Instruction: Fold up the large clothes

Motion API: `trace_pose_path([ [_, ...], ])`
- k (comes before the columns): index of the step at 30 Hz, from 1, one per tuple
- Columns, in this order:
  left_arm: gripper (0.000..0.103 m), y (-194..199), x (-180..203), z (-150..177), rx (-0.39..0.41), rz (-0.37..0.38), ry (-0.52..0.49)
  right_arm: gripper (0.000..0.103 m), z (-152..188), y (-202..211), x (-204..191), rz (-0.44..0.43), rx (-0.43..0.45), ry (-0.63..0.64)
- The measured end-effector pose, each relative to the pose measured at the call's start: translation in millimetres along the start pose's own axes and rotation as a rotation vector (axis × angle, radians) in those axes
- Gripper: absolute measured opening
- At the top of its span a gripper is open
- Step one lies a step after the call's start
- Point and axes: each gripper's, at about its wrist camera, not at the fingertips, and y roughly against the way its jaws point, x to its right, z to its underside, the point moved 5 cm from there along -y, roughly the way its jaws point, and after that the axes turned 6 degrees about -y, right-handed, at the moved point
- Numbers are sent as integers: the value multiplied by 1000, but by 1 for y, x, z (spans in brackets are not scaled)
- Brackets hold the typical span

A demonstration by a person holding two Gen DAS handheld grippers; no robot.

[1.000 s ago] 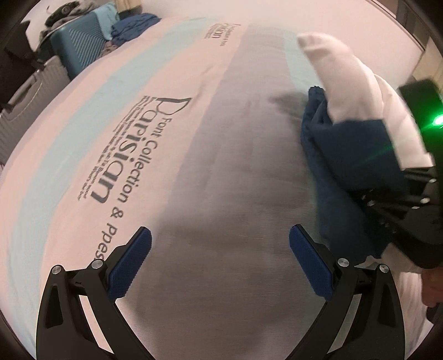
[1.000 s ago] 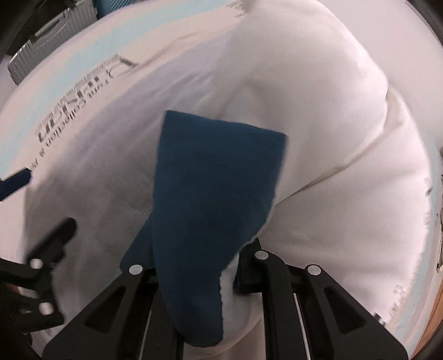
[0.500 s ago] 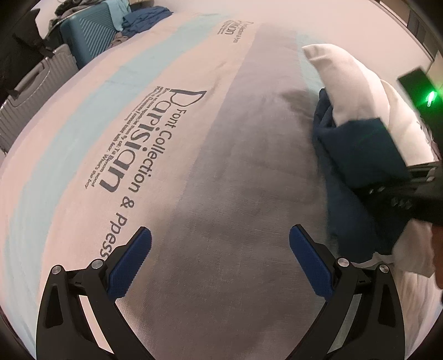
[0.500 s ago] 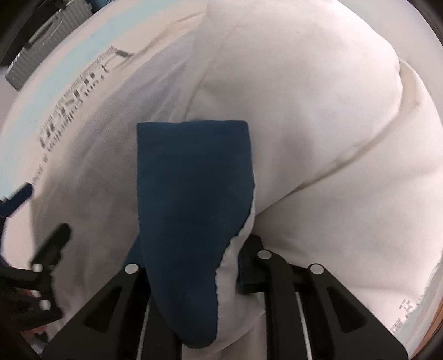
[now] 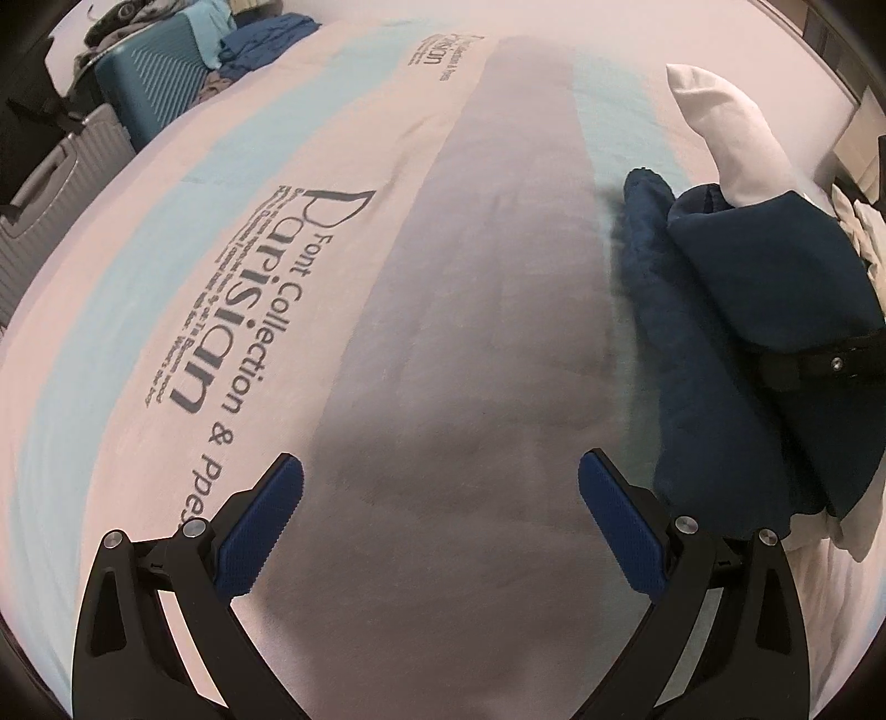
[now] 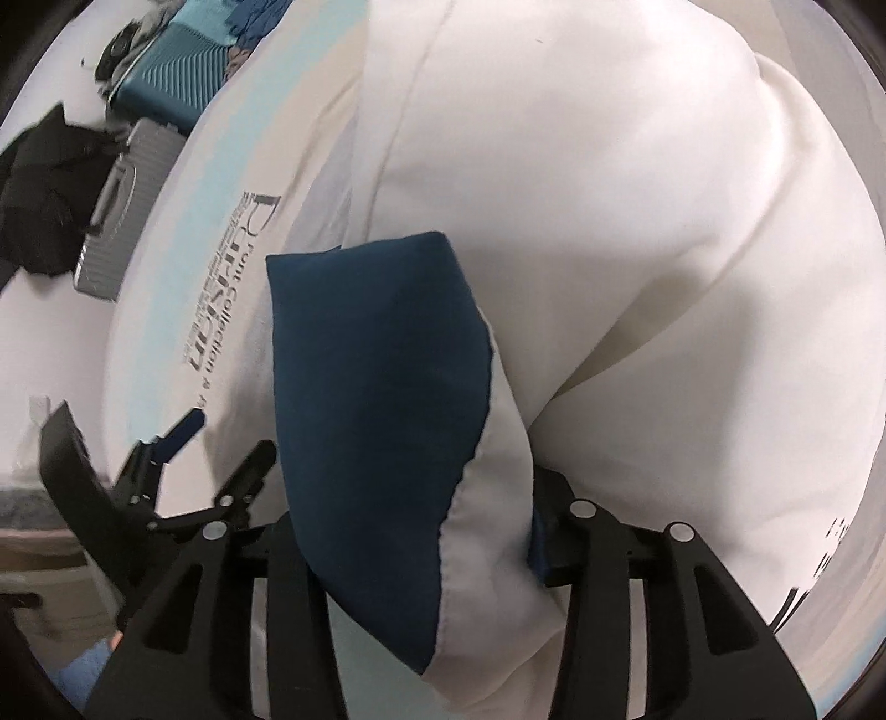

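Folding looks partly done; the navy-and-white garment (image 5: 775, 343) lies bunched on the bed (image 5: 454, 343) at three o'clock of the left gripper (image 5: 440, 515), its fingers wide and empty; the right gripper (image 6: 421, 526) has just been opening, cloth between its fingers; squaring remains.

Bedroom, wide bed (image 5: 166, 310) with printed sheet, suitcases (image 5: 149, 111) and piled clothes (image 5: 260, 44) alongside
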Motion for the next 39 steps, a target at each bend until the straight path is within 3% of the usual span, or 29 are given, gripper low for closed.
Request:
trace_pose_path([
  [4,97,2,4,-4,7,5,-1,65,2,0,-15,-116,-20,-35],
  [8,97,5,5,-6,13,3,-10,68,5,-6,-30,-230,-52,-52],
  [12,97,18,5,-13,33,4,-36,68,7,23,-32,-305,5,-70],
  [17,97,50,5,-35,87,26,-38,68,3,70,-18,-291,104,-61],
  [23,97,62,27,-68,87,127,-63,70,-1,95,48,-160,153,-127],
  [27,97,39,55,-89,17,247,-127,70,-2,82,87,-76,145,-167],
  [29,97,16,71,-102,-70,352,-169,70,3,74,110,-56,131,-183],
  [33,97,-27,88,-128,-205,548,-141,70,5,58,148,-39,118,-215],
  [39,97,-74,110,-133,-349,675,-141,79,-2,35,177,-98,112,-248],
])
